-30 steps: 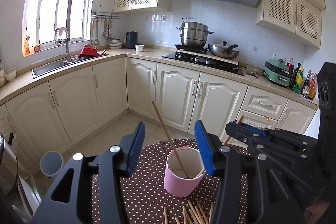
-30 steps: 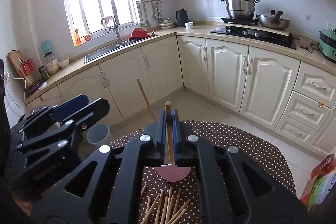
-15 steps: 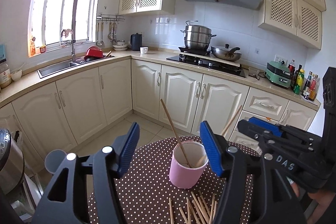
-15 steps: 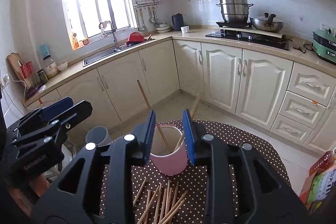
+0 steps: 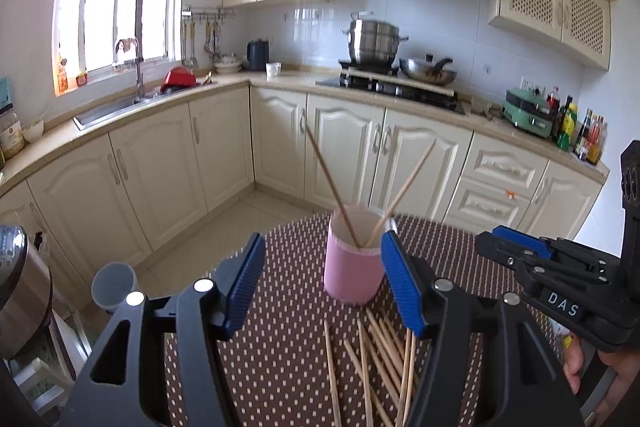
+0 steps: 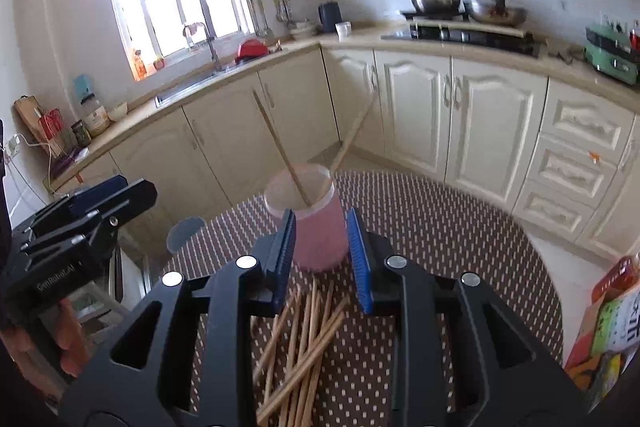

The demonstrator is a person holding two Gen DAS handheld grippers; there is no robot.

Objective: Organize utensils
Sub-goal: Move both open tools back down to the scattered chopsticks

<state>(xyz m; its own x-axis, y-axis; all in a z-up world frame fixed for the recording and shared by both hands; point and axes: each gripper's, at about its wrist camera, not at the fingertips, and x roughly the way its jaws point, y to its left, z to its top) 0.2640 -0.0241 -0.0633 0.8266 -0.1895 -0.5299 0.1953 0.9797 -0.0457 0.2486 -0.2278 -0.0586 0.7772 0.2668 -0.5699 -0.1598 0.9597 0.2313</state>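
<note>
A pink cup (image 5: 352,267) stands on the brown dotted tablecloth (image 5: 280,347) and holds two wooden chopsticks (image 5: 332,183) that lean apart. Several loose chopsticks (image 5: 380,359) lie in a pile in front of the cup. My left gripper (image 5: 324,287) is open and empty, just short of the cup. My right gripper (image 6: 322,259) is open and empty, above the pile (image 6: 304,339) with the cup (image 6: 312,223) just beyond its fingertips. The right gripper also shows at the right of the left wrist view (image 5: 532,259).
The round table's far edge (image 6: 480,203) faces cream kitchen cabinets (image 5: 360,155). A grey bin (image 5: 114,283) stands on the floor to the left. Colourful packets (image 6: 608,327) lie at the table's right edge. A steel appliance (image 5: 20,287) stands at far left.
My right gripper, shut on a chopstick one second ago, opened and let it drop into the cup, then drew back. Both grippers pulled away from the cup.
</note>
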